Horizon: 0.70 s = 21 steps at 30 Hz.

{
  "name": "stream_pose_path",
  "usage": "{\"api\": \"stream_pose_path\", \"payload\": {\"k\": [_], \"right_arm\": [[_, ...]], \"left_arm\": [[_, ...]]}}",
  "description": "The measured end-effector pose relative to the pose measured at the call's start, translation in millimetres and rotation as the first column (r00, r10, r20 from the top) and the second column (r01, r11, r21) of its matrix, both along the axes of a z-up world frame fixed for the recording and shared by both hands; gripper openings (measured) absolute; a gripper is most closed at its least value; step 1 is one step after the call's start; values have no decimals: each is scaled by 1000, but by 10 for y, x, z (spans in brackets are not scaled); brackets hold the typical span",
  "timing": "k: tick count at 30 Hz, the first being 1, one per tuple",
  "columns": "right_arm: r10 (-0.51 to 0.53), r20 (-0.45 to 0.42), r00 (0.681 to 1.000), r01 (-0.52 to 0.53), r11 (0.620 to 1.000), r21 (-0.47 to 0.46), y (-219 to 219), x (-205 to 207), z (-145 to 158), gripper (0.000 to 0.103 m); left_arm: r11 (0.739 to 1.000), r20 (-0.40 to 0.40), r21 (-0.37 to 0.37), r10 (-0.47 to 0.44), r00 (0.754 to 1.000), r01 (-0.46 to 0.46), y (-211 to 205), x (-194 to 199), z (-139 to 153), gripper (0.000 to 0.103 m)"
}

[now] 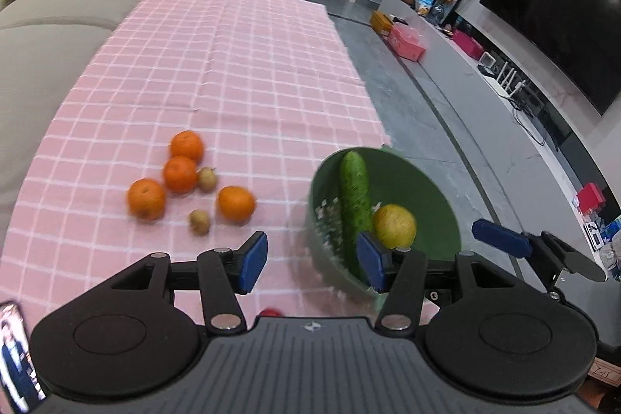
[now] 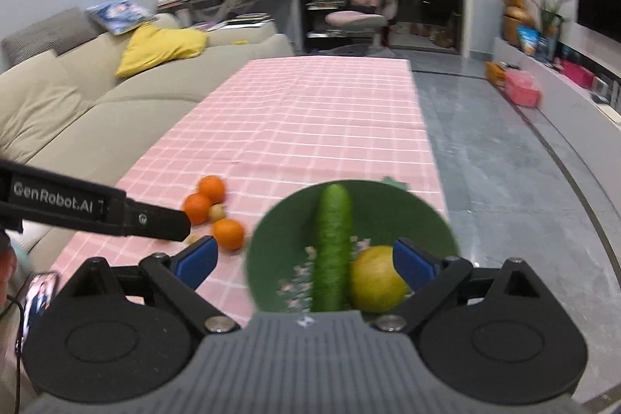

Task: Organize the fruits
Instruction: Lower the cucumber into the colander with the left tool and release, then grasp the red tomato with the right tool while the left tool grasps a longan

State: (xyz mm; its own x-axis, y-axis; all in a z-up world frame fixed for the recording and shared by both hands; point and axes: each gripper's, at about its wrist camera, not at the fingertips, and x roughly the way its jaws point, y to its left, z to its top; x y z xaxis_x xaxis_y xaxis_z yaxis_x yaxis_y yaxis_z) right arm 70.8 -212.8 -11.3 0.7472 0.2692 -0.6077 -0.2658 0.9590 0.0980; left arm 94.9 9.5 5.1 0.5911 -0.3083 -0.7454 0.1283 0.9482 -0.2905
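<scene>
A: Left wrist view: what is shown, reckoned from the round green bowl [image 1: 423,189]?

B: A long green cucumber [image 1: 355,204] and a round yellow-green fruit [image 1: 395,226] are seen lying inside it. Four round oranges [image 1: 180,173] and two small brown fruits [image 1: 200,222] are left on the pink checked tablecloth [image 1: 233,64], to the bowl's left and apart from it.

A: And the tools?

B: The left gripper [image 1: 314,260] is held partly open and empty, angled down just left of the bowl. The right gripper [image 2: 306,260] is spread wide above the bowl, nothing being clamped.

A: Which step is in hand?

B: Probably a pause between placements. An orange would be approached next, with the jaws widened enough to straddle it.
</scene>
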Motion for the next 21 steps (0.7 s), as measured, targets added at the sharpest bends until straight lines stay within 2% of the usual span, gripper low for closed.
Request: {"api": "stream_pose_path", "payload": {"k": [4, 7, 12, 16, 18, 21], "right_arm": [[57, 29, 998, -55, 998, -38, 208, -168, 37, 93], [96, 8, 995, -96, 995, -27, 316, -251, 25, 93], [162, -37, 986, -164, 984, -63, 518, -359, -65, 78], [205, -80, 975, -213, 972, -98, 637, -380, -167, 74], [218, -106, 970, -230, 966, -114, 692, -387, -234, 66], [244, -155, 957, -265, 955, -130, 788, -347, -360, 55]], "left_arm": [[999, 10, 35, 13, 1000, -14, 143, -182, -6, 63], [998, 3, 53, 15, 1000, -15, 250, -285, -43, 63], [999, -36, 32, 22, 999, -21, 478, -410, -182, 60], [999, -48, -11, 35, 998, -36, 614, -492, -297, 59], [999, -65, -38, 24, 998, -26, 636, -482, -357, 59], [999, -70, -33, 11, 998, -13, 622, -456, -455, 56]]}}
